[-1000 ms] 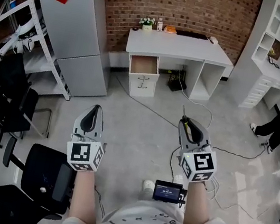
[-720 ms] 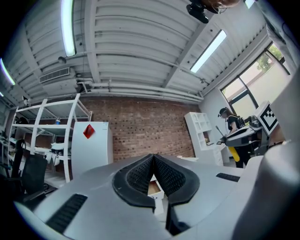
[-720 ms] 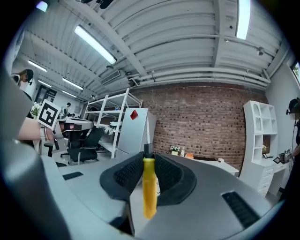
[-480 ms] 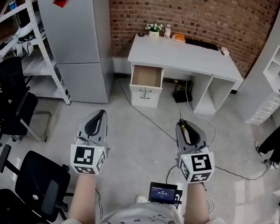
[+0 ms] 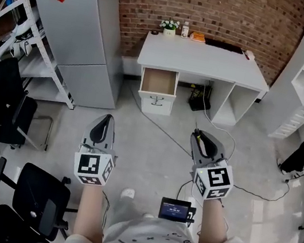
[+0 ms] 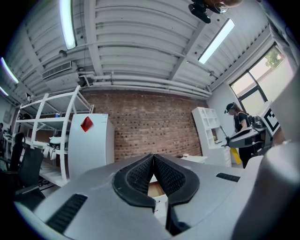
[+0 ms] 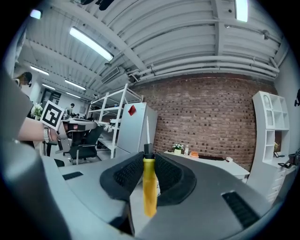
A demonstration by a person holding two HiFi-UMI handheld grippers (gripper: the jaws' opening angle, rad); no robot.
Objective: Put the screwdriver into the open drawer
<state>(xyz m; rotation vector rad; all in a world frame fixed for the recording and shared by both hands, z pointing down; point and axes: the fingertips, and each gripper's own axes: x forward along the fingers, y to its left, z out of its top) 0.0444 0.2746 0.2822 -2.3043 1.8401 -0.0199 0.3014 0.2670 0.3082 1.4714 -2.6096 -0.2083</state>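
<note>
Red brick wall (image 5: 229,15) closes the far end of the room. Against it, on the grey concrete floor (image 5: 146,152), stands the white desk (image 5: 209,61) with its open drawer (image 5: 159,81) pulled out on the left side, well apart from you.

Your right gripper (image 7: 148,154) is clamped on the yellow-handled screwdriver (image 7: 149,187). The handle lies along the jaws, the black collar sits at the tips, and the thin metal shaft points forward past them. Your left gripper (image 6: 153,157) has its jaws pressed together on nothing.

You are, I judge, in the carry, with the drop not yet begun. Walk up square to the drawer so you come over the opening from the near side, not across the desktop. Keep the squeeze even: the pads catch only the front stretch of the handle, and a jolt could let the tool pivot. At the drawer, tip the gripper down and bring the shaft low inside the box. Only then let go, so the tool does not bounce out. Hold the left gripper off to the side.

The handle is smooth, glossy plastic, round in section and likely slippery. The pads are black rubber with a fine ribbed grid, set in matte grey shells. The drawer is a shallow box, tan and wood-like inside, with a white rim.
</note>
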